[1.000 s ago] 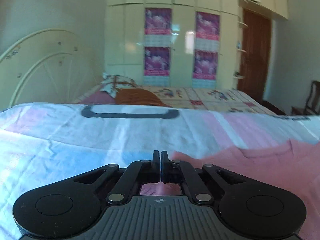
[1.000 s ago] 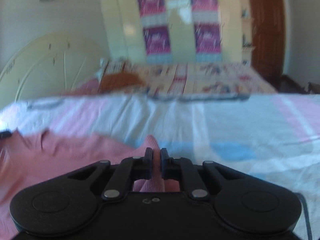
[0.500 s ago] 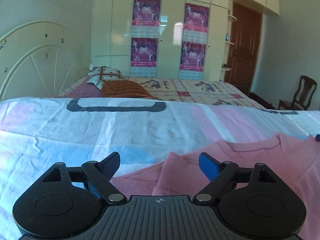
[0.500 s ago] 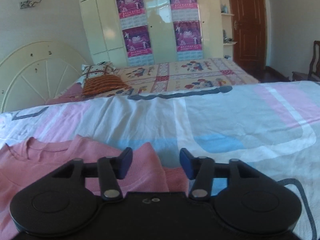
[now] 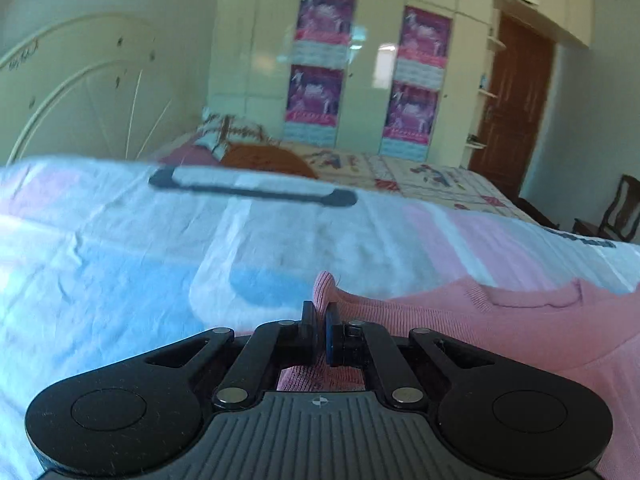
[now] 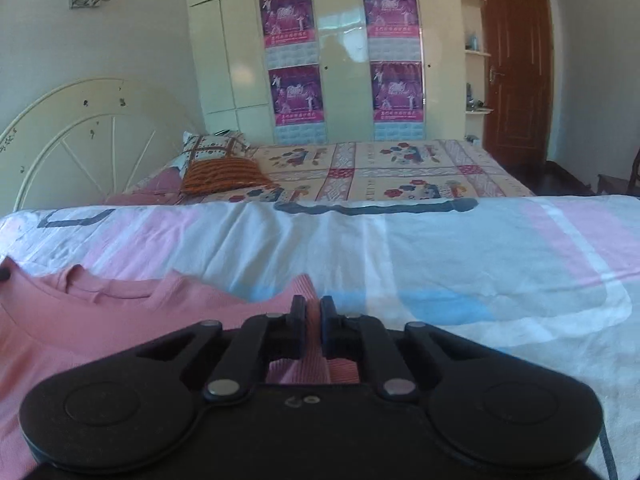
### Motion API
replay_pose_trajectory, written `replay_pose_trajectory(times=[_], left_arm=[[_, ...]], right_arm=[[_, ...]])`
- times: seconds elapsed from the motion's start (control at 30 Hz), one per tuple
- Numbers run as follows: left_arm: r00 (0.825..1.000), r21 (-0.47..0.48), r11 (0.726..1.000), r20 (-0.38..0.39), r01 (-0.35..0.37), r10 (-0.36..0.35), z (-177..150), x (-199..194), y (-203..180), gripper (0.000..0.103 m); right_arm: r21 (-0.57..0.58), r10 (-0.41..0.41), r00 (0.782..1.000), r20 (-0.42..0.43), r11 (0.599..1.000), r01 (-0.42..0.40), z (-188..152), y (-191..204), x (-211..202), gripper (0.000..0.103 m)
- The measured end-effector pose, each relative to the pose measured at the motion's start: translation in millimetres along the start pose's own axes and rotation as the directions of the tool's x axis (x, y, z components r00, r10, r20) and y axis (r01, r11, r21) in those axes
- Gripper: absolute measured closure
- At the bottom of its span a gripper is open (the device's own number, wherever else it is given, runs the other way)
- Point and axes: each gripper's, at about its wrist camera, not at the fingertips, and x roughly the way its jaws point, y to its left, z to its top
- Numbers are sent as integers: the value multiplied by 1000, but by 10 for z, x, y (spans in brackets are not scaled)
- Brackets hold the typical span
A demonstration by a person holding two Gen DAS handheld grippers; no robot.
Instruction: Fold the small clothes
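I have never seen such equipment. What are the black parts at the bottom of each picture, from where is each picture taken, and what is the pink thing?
Each black part is a hand-held gripper: a two-finger clamp that a person carries, one in each hand. A camera on each looks forward along its fingers, so one picture is the left hand's view and the other the right hand's. The left hand-held gripper and the right hand-held gripper are both shut on a pink sweater, each pinching a fold of it at opposite sides. The sweater lies on a bedsheet with pink, white and blue patches. Behind it are another bed and a wardrobe.
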Motion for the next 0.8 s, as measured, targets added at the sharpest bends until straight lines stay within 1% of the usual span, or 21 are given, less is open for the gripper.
replay_pose_trajectory(times=[0.03, 0.07, 0.13, 0.2, 0.23, 0.27, 0.3, 0.33, 0.37, 0.4, 0.47, 0.5, 0.53, 0.57, 0.6, 0.63, 0.67, 0.7, 0.73, 0.77, 0.8], left_arm=[[1000, 4, 1000, -12, -12, 12, 3, 60, -16, 100], [1000, 20, 1000, -19, -18, 18, 23, 78, -53, 100], [998, 66, 997, -50, -37, 40, 24, 143, -120, 100], [997, 96, 994, -61, -46, 52, 25, 167, -151, 100], [996, 118, 992, -63, -50, 57, 41, 173, -177, 95], [996, 134, 989, -58, -61, 69, 44, 156, -194, 90], [994, 146, 985, -48, -88, 95, 55, 113, -212, 64], [990, 155, 979, -31, -133, 140, 75, 53, -218, 27], [987, 166, 973, 15, -159, 159, 75, -68, -247, 20], [990, 177, 974, 55, -141, 133, 85, -202, -288, 20], [999, 168, 986, 40, -19, 13, 101, -402, -490, 20], [997, 171, 983, 26, 67, -72, 66, -451, -658, 20], [989, 199, 969, 2, 144, -148, 17, -465, -860, 20], [981, 243, 950, -25, 195, -195, -43, -457, -1089, 20], [976, 283, 934, -38, 218, -216, -100, -447, -1277, 20], [970, 317, 918, -49, 239, -236, -166, -433, -1446, 20], [970, 333, 911, -63, 244, -237, -206, -399, -1529, 20], [973, 335, 913, -77, 232, -219, -234, -351, -1549, 20], [979, 321, 925, -91, 202, -182, -248, -307, -1506, 20], [984, 289, 942, -97, 169, -147, -249, -272, -1381, 20], [988, 253, 957, -91, 144, -124, -248, -263, -1224, 20]], right_arm=[[-5, -3, 999, -37, 1000, 3, -17, 4, 89, 96], [-19, -10, 999, -50, 1000, 9, -40, 36, 146, 96], [-10, -18, 998, -65, 1000, 17, -62, 54, 214, 96], [9, -23, 997, -74, 1000, 24, -71, 34, 239, 94], [6, -26, 997, -79, 1000, 27, -65, 38, 242, 90], [0, -31, 996, -86, 1000, 31, -54, 46, 242, 81], [-7, -53, 995, -90, 999, 52, -30, 57, 229, 73], [-12, -79, 994, -78, 997, 79, -1, 74, 183, 46], [-18, -97, 994, -43, 995, 97, 23, 101, 88, 38], [-22, -77, 997, -12, 997, 77, 49, 130, -27, 44], [-14, 18, 999, -44, 1000, -19, 76, 243, -124, 92], [-48, 70, 995, -71, 996, -74, 60, 385, -125, 94], [-95, 104, 991, -88, 989, -112, 19, 554, -106, 90], [-128, 130, 986, -102, 982, -142, -26, 714, -76, 86], [-155, 163, 980, -118, 971, -180, -71, 899, -34, 80], [-176, 176, 976, -127, 964, -197, -107, 1027, 1, 65], [-200, 177, 976, -126, 959, -200, -131, 1147, 18, 49], [-225, 177, 978, -115, 954, -199, -146, 1214, 15, 45], [-242, 168, 980, -109, 952, -190, -151, 1227, 11, 50], [-240, 129, 986, -105, 959, -151, -139, 1174, 19, 64], [-217, 63, 993, -102, 972, -84, -111, 1049, 35, 69]])
